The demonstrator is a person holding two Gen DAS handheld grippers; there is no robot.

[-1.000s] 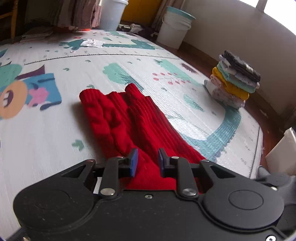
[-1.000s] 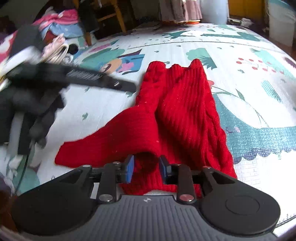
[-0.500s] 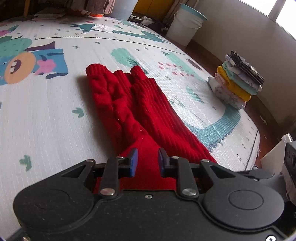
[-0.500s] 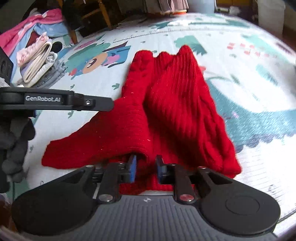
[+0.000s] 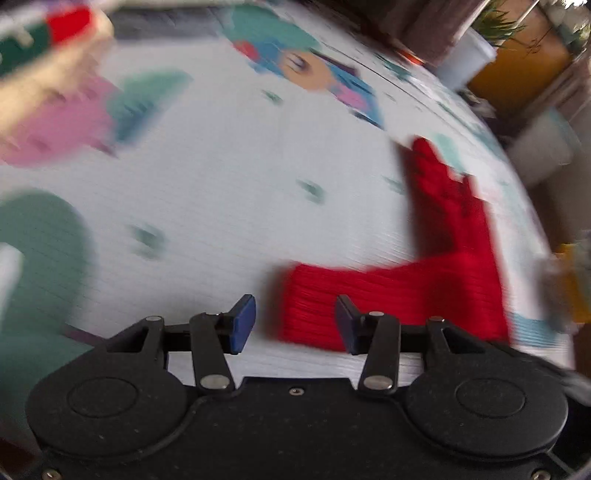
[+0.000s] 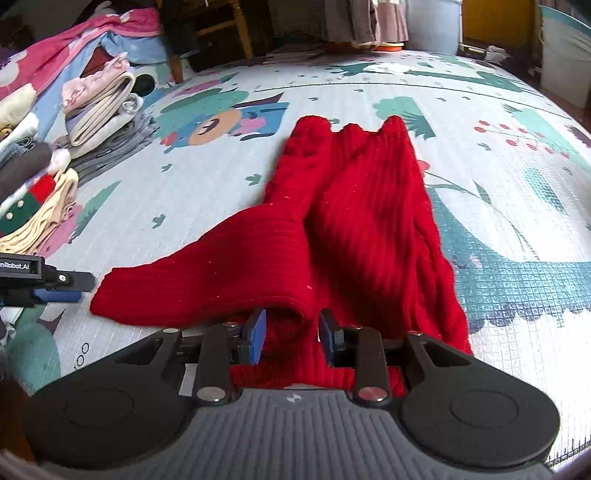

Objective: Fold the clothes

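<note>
A red ribbed knit sweater (image 6: 354, 221) lies on the printed play mat (image 6: 517, 192), its body folded lengthwise and one sleeve stretched out to the left. My right gripper (image 6: 291, 336) has its jaws slightly apart around a fold at the sweater's near edge. My left gripper (image 5: 291, 321) is open, with the sleeve's cuff end (image 5: 314, 299) lying between its fingers on the mat. The left wrist view is blurred by motion. The left gripper also shows at the left edge of the right wrist view (image 6: 55, 288), just left of the cuff.
A heap of unfolded clothes (image 6: 74, 122) lies along the mat's left side. White buckets (image 6: 565, 55) and a wooden chair (image 6: 221, 29) stand beyond the mat's far edge. A stack of folded clothes (image 5: 572, 280) shows blurred at the right.
My left gripper has let go of the sweater, opened and swung left to the sleeve's cuff. My right gripper's jaws have widened slightly on the near fold.
</note>
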